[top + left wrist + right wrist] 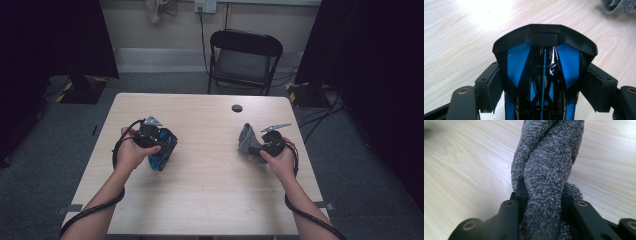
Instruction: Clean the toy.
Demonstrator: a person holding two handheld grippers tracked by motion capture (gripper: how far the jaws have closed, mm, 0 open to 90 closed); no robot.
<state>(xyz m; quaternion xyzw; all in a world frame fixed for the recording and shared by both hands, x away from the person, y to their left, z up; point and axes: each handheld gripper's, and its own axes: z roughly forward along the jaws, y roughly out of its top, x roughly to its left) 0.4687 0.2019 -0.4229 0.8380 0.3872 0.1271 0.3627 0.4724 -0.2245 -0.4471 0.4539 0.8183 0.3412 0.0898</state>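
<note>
Seen from above: a pale wooden surface (210,175), with a small dark round hole (237,108) near its far edge taken as the landmark.

Left gripper (159,145), held in the left hand (131,152): nearer than the hole and well to its left, just above the wood. Jaws pinching a black and blue case (162,150) by its two sides. In the left gripper view, the case (544,72) standing between the pads, its black rim arching on top, blue panels on either side of a thin blue centre line, glossy black in the middle. Pads pressed against both flanks, so jaws held wide by the case itself.

Right gripper (260,144), held in the right hand (281,159): nearer than the hole and a little to its right. Jaws pressed close together on a grey cloth (247,137), which rises from them towards the hole. In the right gripper view, the cloth (546,170) bunched and twisted into a thick fuzzy roll, squeezed between the jaws and running up and away over the wood.

Case and cloth well apart, one on each side of the hole. A black folding chair (243,60) beyond the far edge, straight behind the hole.
</note>
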